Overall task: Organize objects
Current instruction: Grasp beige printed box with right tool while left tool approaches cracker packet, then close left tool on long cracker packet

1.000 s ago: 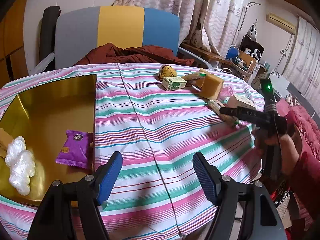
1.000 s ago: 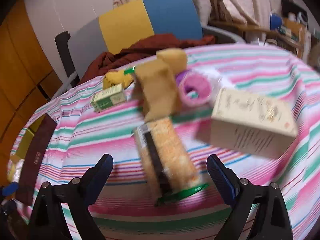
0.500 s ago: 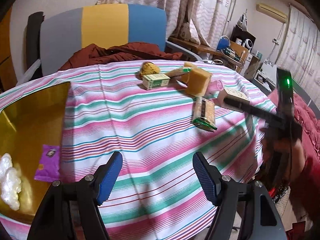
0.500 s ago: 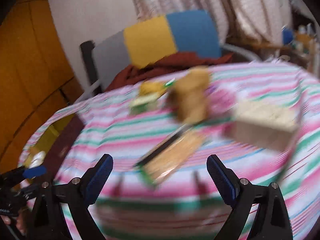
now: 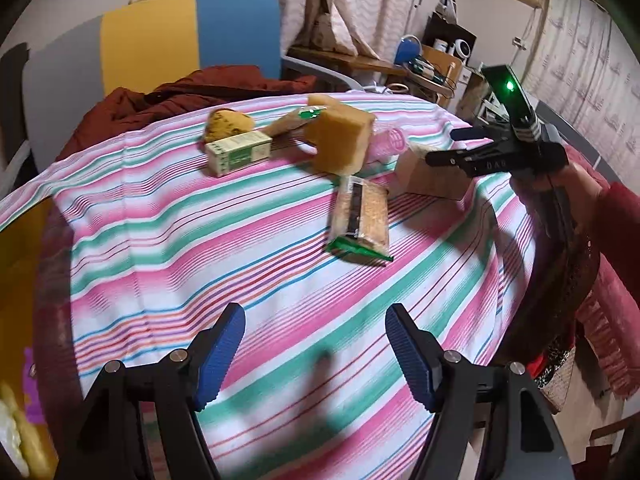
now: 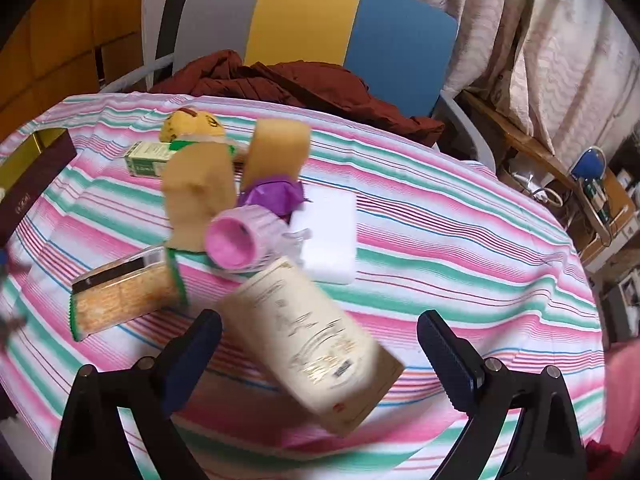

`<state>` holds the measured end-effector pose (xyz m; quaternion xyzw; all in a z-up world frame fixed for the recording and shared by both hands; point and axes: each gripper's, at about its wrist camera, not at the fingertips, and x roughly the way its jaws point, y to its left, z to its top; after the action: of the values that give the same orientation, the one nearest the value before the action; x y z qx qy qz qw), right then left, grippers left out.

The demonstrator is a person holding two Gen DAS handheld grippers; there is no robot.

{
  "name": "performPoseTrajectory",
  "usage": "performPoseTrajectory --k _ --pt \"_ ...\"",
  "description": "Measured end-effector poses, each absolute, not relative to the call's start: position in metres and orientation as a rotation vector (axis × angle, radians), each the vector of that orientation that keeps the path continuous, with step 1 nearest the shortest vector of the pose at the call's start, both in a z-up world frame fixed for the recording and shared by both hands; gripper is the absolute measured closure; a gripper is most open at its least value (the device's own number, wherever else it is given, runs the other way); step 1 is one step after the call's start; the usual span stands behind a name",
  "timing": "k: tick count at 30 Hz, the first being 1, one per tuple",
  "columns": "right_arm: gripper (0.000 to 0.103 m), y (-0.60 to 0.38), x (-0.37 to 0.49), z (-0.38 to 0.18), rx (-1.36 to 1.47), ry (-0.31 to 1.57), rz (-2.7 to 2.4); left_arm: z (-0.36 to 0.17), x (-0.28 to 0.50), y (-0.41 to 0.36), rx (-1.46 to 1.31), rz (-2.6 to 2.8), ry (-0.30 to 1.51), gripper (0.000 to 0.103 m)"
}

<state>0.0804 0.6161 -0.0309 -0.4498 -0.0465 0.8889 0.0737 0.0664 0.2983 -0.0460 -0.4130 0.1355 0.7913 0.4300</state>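
Observation:
A striped tablecloth [image 5: 200, 240] holds a cluster of objects. A cracker packet [image 5: 362, 216] lies in the middle; it also shows in the right wrist view [image 6: 124, 300]. A beige box [image 6: 316, 344] lies between my open right gripper's [image 6: 320, 344] fingers. The right gripper also shows in the left wrist view [image 5: 448, 148], above that box [image 5: 424, 176]. A yellow sponge [image 5: 340, 140], a green carton [image 5: 238, 154] and a pink roller [image 6: 240, 244] sit behind. My left gripper [image 5: 316, 348] is open and empty over bare cloth.
A gold tray [image 5: 20, 280] with a purple packet [image 5: 30, 384] is at the far left. A white block [image 6: 328, 236] and purple wrapper [image 6: 272, 196] lie behind the roller. A chair with a brown garment [image 6: 288, 80] stands beyond the table.
My left gripper has swung right, away from the gold tray, toward the cluster. My right gripper has shifted from over the cracker packet to over the beige box. Both stayed open.

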Motion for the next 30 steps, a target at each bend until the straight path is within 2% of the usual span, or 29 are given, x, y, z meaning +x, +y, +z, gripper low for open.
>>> performPoseTrajectory --k 4,9,10,12,13,15,19,27,30 --pt "0.004 0.627 0.08 -0.034 -1.394 -0.045 2.705 -0.049 0.064 0.316 -1.037 1.937 0.361 0.029" --pt "0.007 0.621 0.076 -0.051 -1.469 -0.056 2.715 -0.049 0.058 0.341 -1.018 1.912 0.392 0.029" --pt "0.012 0.619 0.078 -0.053 -1.448 -0.053 2.714 -0.049 0.057 0.347 -1.013 1.909 0.399 0.029" --pt "0.032 0.62 0.081 -0.056 -1.425 0.051 2.723 -0.051 0.053 0.358 -1.01 1.904 0.401 0.029" --pt "0.049 0.621 0.082 -0.059 -1.426 0.172 2.722 -0.052 0.052 0.362 -1.012 1.901 0.399 0.029" --pt "0.05 0.618 0.085 -0.068 -1.394 0.326 2.668 -0.055 0.049 0.371 -1.015 1.893 0.398 0.029" --pt "0.05 0.599 0.096 -0.071 -1.249 0.46 2.664 -0.059 0.047 0.388 -0.99 1.893 0.432 0.029" --pt "0.049 0.571 0.112 -0.083 -0.932 0.629 2.572 -0.076 0.044 0.41 -0.907 1.916 0.544 0.029" --pt "0.049 0.574 0.116 -0.082 -0.889 0.637 2.543 -0.087 0.045 0.412 -0.869 1.908 0.587 0.031"
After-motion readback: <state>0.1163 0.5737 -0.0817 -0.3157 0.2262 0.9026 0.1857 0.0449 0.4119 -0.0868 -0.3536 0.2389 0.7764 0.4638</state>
